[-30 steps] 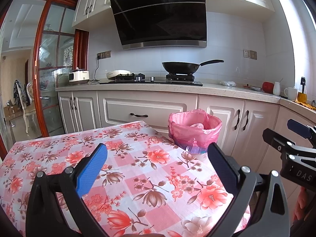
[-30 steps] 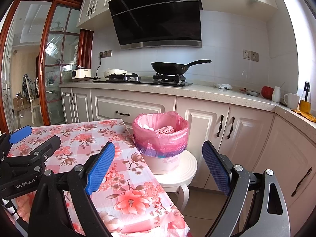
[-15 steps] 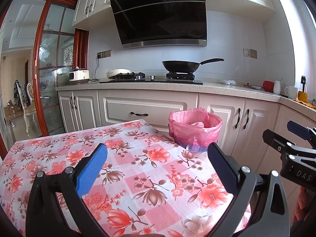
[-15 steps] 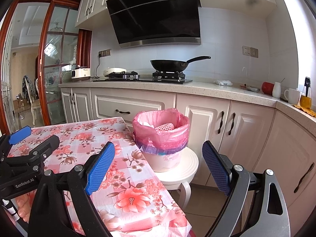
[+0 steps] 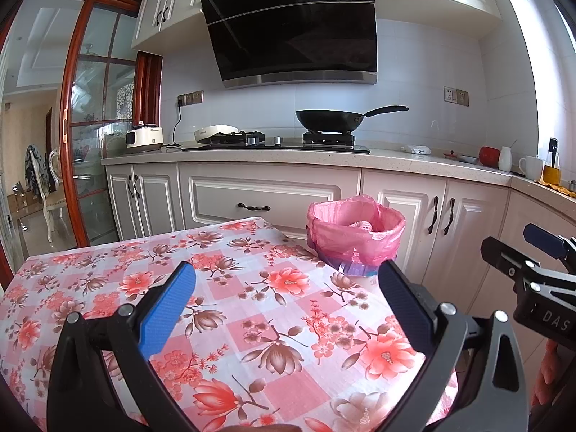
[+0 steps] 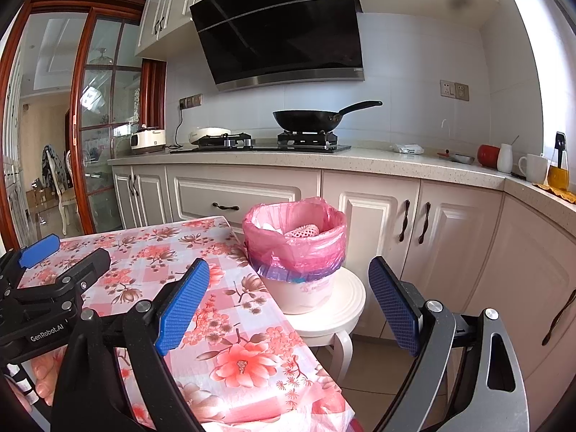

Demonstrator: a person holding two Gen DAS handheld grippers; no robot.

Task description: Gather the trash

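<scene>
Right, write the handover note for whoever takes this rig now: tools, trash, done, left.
Left tool: open, empty, held above the floral tablecloth.
Right tool: open, empty, aimed toward the bin.
Bin: white, pink bag lining it, on a white stool beside the table's edge. A pink mesh wrapper and some white scraps lie inside.
Done: that trash is in the bin; no loose trash shows on the visible tablecloth.
Left: probably check for stray bits out of view, then maybe gather the bag.
</scene>
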